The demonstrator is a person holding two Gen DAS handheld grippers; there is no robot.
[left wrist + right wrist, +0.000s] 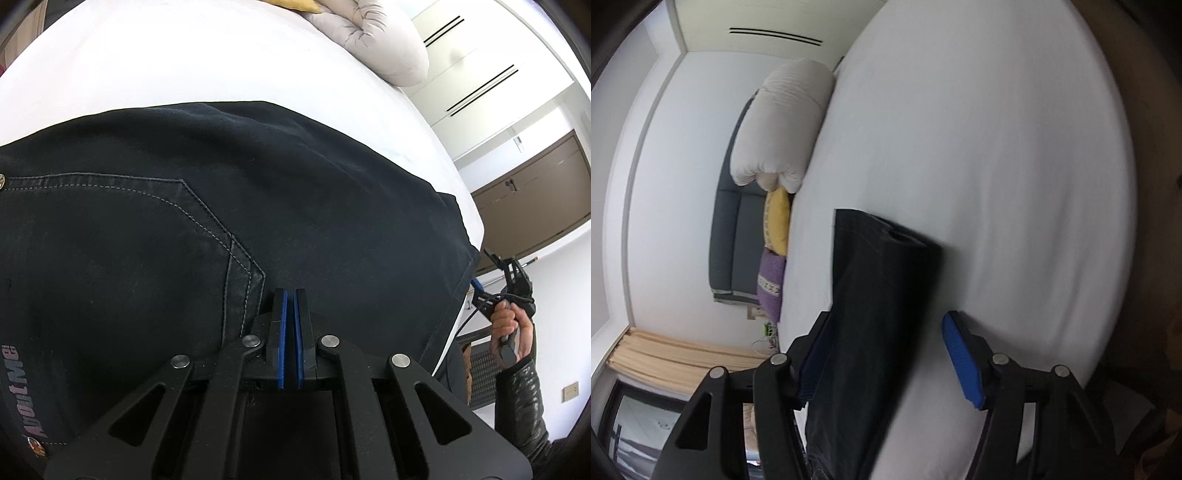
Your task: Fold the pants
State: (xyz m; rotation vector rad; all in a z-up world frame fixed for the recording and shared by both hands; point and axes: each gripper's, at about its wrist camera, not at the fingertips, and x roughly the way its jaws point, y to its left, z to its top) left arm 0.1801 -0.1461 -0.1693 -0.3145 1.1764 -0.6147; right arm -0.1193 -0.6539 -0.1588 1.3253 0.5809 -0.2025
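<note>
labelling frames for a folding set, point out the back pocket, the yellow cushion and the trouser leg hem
back pocket [122, 236], left wrist view, middle of the stitched panel
yellow cushion [777, 221], right wrist view, centre of its face
trouser leg hem [886, 229], right wrist view, open end

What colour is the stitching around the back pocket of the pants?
Light grey stitching on near-black pants, clearest in the left wrist view.
</note>
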